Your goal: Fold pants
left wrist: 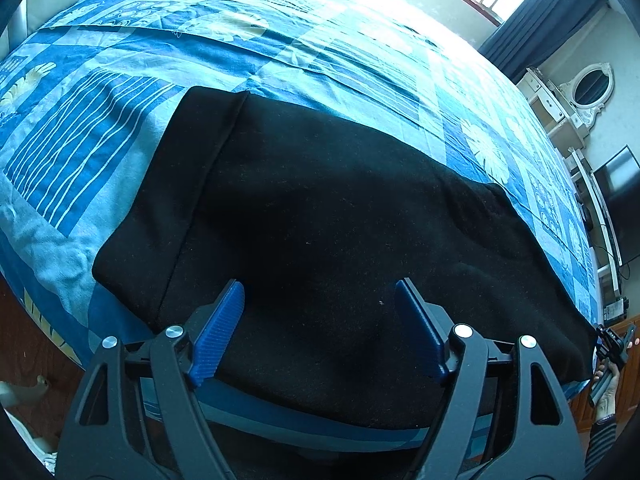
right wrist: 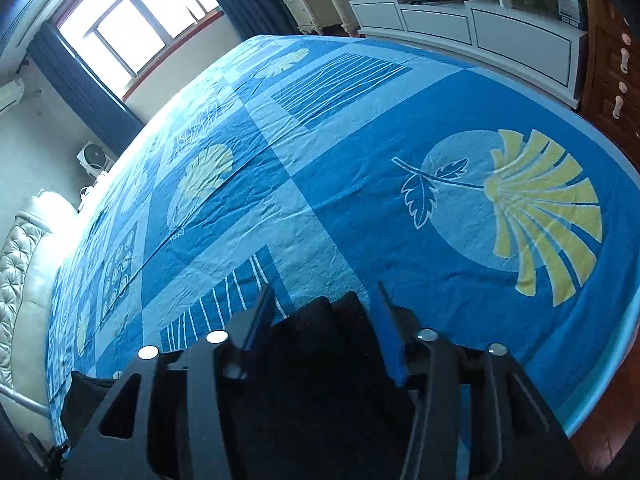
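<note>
Jaws of both the left gripper (left wrist: 320, 292) and right gripper (right wrist: 324, 300) gape empty above the black pants (left wrist: 320, 208)

pants (left wrist: 320, 208) | black, folded flat | lying across bed's near edge

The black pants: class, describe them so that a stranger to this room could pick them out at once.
Find the big bed under its blue patterned sheet. Near its edge, just ahead of the open left gripper, lie the pants, spread flat. They are the only plain black thing on the bed; everything around them is blue with pale leaf and stripe prints.
</note>
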A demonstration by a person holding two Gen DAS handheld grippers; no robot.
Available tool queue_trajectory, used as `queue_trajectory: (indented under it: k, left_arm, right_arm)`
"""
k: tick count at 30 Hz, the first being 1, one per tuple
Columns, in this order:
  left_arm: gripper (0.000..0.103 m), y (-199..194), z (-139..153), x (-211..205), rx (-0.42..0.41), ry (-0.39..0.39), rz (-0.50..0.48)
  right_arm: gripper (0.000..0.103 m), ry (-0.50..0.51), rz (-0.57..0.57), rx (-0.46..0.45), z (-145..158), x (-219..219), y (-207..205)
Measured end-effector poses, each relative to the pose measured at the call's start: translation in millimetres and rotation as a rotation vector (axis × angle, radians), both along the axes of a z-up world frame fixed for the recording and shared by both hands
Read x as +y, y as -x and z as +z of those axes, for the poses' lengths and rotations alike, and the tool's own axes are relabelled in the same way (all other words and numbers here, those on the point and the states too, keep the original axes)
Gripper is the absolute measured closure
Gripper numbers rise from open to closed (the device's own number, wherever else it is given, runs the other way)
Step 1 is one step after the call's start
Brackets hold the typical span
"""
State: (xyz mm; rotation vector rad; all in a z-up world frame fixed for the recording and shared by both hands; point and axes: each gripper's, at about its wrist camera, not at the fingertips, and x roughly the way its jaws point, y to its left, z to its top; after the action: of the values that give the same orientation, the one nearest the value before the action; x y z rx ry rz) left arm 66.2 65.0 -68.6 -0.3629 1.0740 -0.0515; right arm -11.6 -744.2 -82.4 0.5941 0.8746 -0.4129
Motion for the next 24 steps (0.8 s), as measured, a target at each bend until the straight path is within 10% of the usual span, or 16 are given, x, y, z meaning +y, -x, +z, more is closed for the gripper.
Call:
queue_trajectory:
  k: [6,12,19,24]
  left_arm:
    - [0.025,-2,-2,-3,0.005,-0.014,-0.003]
    - [0.022,-3,-4,-3,-0.001,-0.010,-0.005]
    - [0.020,-3,-4,-4,-0.004,-0.012,-0.020]
    - [0.020,0,-2,-1,-0.017,0.008,-0.027]
  right_arm:
    - [0.091,0.120,-0.074,-0.103,33,5,14]
    - [0.089,0.101,-0.108,0.038,-13,-3,0]
    - [0.054,-0.135,-0.163,-0.156,11,-28,46]
    - [0.049,-0.313,-0.110,-0.180,4,-50,90]
